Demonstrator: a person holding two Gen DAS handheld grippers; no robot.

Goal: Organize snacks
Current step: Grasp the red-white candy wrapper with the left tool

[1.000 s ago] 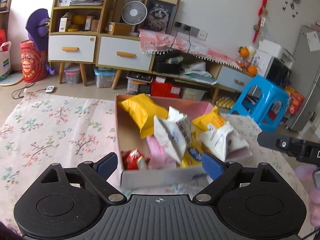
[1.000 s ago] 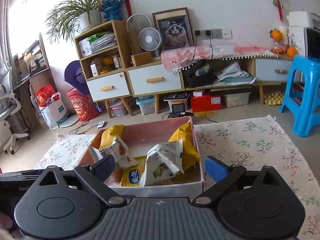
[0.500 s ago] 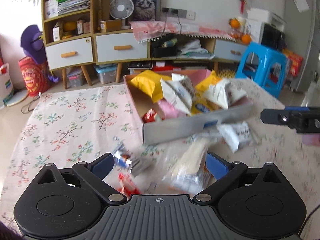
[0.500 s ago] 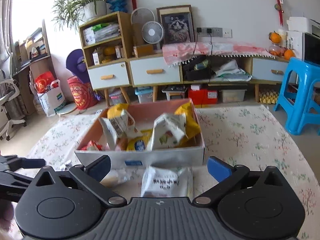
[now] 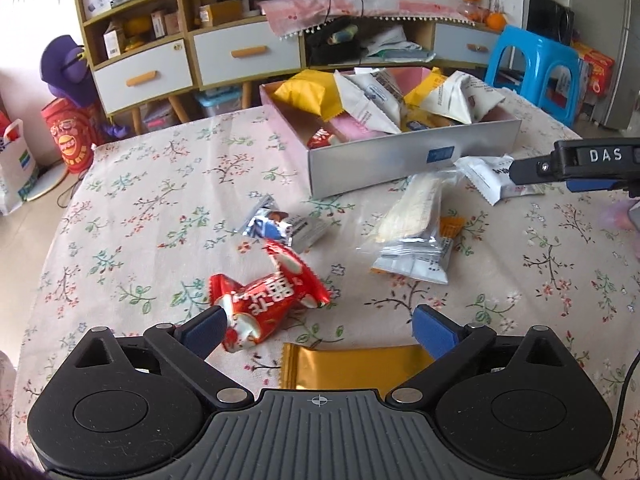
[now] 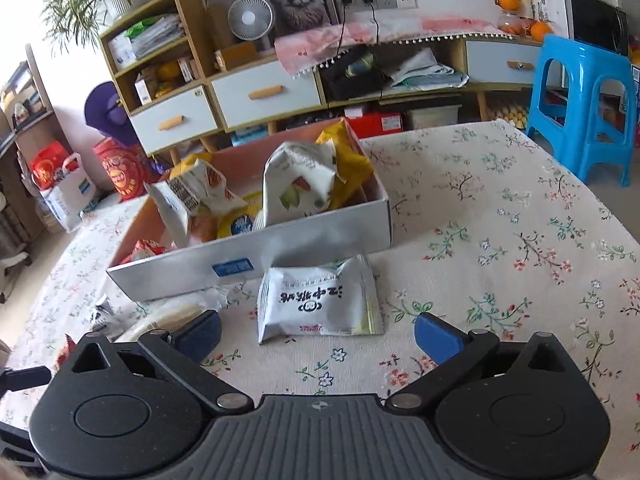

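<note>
A grey box (image 5: pixel 380 164) with pink inner walls stands at the table's far side, full of yellow and white snack bags. Loose on the flowered cloth lie a red packet (image 5: pixel 268 296), a gold packet (image 5: pixel 352 364), a small blue-and-white packet (image 5: pixel 280 226) and a long clear packet (image 5: pixel 416 228). My left gripper (image 5: pixel 319 328) is open over the gold packet, its left pad beside the red packet's end. My right gripper (image 6: pixel 319 333) is open just short of a white packet (image 6: pixel 318 300) that lies against the box (image 6: pixel 320 244). Neither gripper holds anything.
The right gripper's finger (image 5: pixel 576 164) reaches in from the right over the white packet (image 5: pixel 492 178). A blue stool (image 6: pixel 580 108) stands past the table's right edge. Drawers and shelves (image 6: pixel 240 96) line the far wall. Bare cloth (image 6: pixel 500 220) lies right of the box.
Both views have dropped and tipped down from the box toward the near tablecloth. Loose packets in front of the box have come into view. Both grippers stay open and hold nothing.
</note>
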